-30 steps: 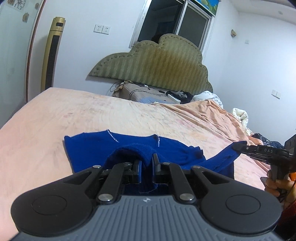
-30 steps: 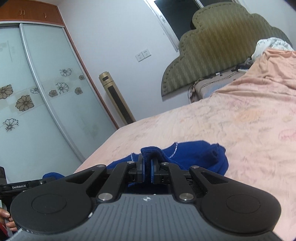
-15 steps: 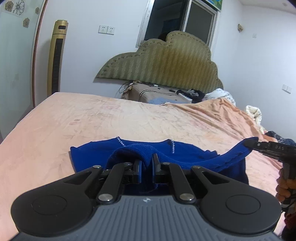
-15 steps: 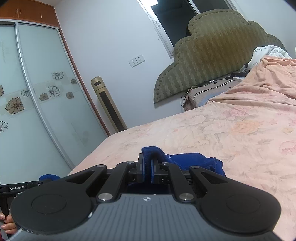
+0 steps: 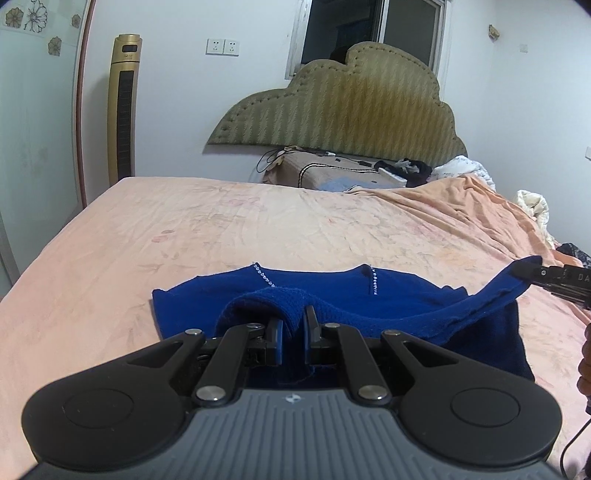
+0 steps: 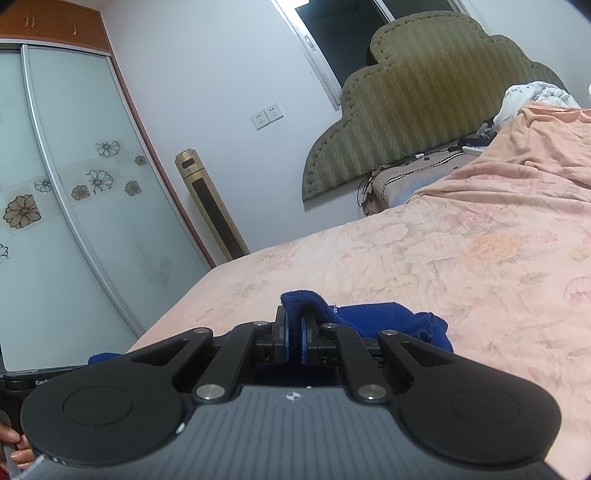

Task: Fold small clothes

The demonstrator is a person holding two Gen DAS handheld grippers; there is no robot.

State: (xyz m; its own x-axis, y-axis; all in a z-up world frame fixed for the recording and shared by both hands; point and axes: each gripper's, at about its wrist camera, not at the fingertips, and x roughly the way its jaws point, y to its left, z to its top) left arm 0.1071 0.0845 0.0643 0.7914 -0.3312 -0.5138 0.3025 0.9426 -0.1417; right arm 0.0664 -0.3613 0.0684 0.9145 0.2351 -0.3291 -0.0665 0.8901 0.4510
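Blue knit garment [image 5: 332, 295] is lying at the near end of the bed [image 5: 258, 229], low in the frame, its near edge being raised. Left hand-held gripper [image 5: 293, 328] is clamped on one lifted corner; right hand-held gripper [image 6: 293, 328] is pinching the other, at the right edge of the left view. Judged step: a fold in progress, the held edge being carried over the flat part. Next move calls for keeping both corners level, laying them onto the far edge, then releasing. Bed is wearing a creased peach sheet; padded headboard [image 5: 343, 107], tower fan [image 5: 123, 110] and dark window [image 5: 369, 29] are occupying the upper frame.
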